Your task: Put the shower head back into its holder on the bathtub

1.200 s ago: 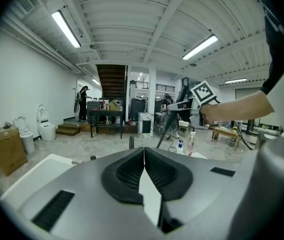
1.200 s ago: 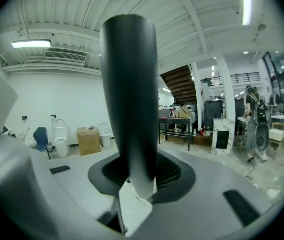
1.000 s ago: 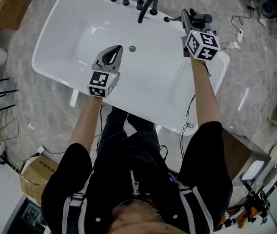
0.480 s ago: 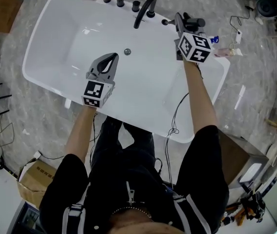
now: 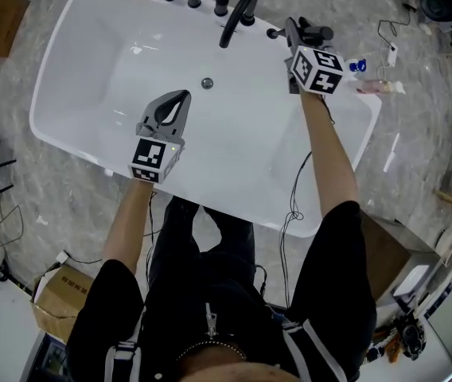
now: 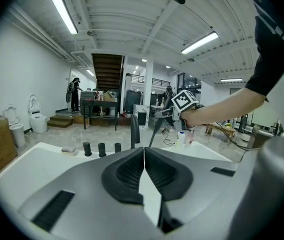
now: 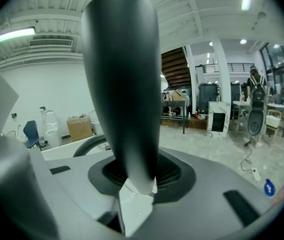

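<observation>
Over bathtub [image 5: 75, 94]: left tongs [image 5: 180, 98] pressed together, empty; right tongs [image 5: 294, 34] clamped on dark shower head [image 7: 124, 84] near faucet [image 5: 238, 14].

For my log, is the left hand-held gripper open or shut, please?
Shut: the left hand-held gripper shows its jaws pressed together, nothing between.
</observation>
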Motion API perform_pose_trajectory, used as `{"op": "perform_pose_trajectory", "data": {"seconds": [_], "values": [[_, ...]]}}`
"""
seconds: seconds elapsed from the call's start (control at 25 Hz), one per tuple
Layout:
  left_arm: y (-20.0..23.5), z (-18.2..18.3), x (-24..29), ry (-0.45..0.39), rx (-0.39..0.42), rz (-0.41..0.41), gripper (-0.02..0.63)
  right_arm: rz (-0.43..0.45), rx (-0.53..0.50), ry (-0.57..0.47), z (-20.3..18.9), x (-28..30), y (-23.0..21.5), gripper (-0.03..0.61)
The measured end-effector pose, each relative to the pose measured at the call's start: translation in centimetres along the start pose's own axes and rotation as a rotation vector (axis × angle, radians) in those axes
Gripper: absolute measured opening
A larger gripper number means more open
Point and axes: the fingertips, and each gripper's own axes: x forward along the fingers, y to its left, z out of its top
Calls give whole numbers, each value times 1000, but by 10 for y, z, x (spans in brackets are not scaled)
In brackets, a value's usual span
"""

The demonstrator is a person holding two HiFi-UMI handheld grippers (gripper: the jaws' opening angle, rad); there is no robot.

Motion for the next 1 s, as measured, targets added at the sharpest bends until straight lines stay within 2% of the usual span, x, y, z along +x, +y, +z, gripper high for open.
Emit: {"op": "perform_pose_trajectory", "data": {"seconds": [0.2, 0.52, 1.0], "values": [[5, -11, -1, 3, -13, -1, 26, -33, 72, 19, -22, 20, -13, 123], [16, -36, -9, 31, -34, 18, 26, -105, 116, 80, -60, 47, -40, 123], [25, -72, -13, 64, -80, 15, 26, -110, 23, 160, -102, 80, -41, 123]]}}
